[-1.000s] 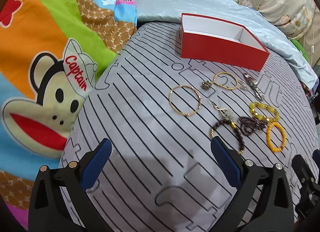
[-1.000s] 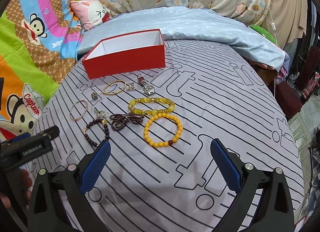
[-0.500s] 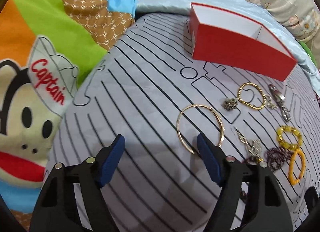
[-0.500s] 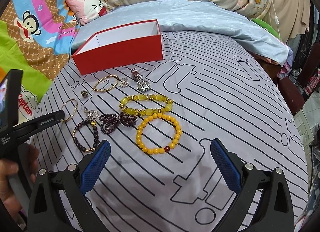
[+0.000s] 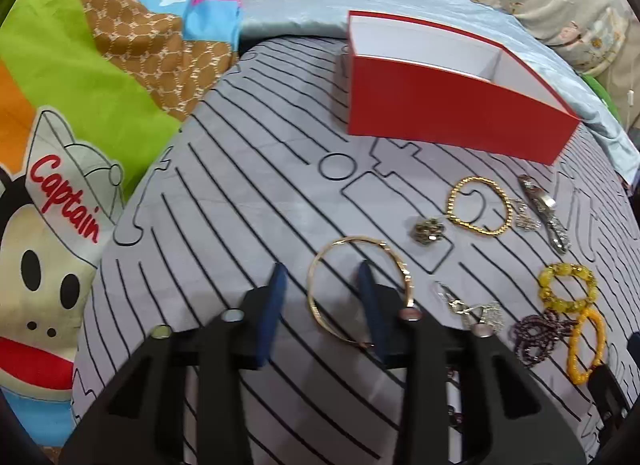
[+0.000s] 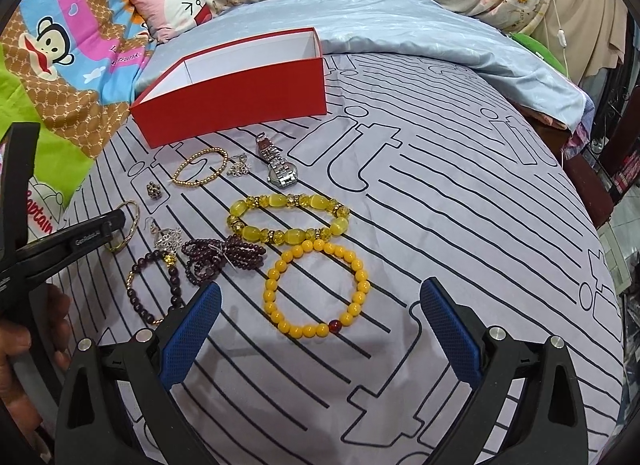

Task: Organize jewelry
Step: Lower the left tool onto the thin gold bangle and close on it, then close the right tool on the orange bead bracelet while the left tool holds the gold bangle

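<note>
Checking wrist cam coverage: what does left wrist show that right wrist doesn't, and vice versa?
Left wrist only: the left gripper from behind, jaws closing astride one side of the gold bangle, not yet pressing it.

Right wrist only: the right gripper, jaws wide open near the orange bead bracelet; the person's hand.

Both: red box, silver watch, the jewelry spread.

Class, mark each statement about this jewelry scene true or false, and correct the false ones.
1. The red box is empty. True.
2. The left claw straddles the gold bangle. True; its jaws are closing, one finger inside the ring.
3. The watch lies in the box. False; it lies on the striped sheet.
4. The right claw grips the orange bracelet. False; it is open, touching nothing.
</note>
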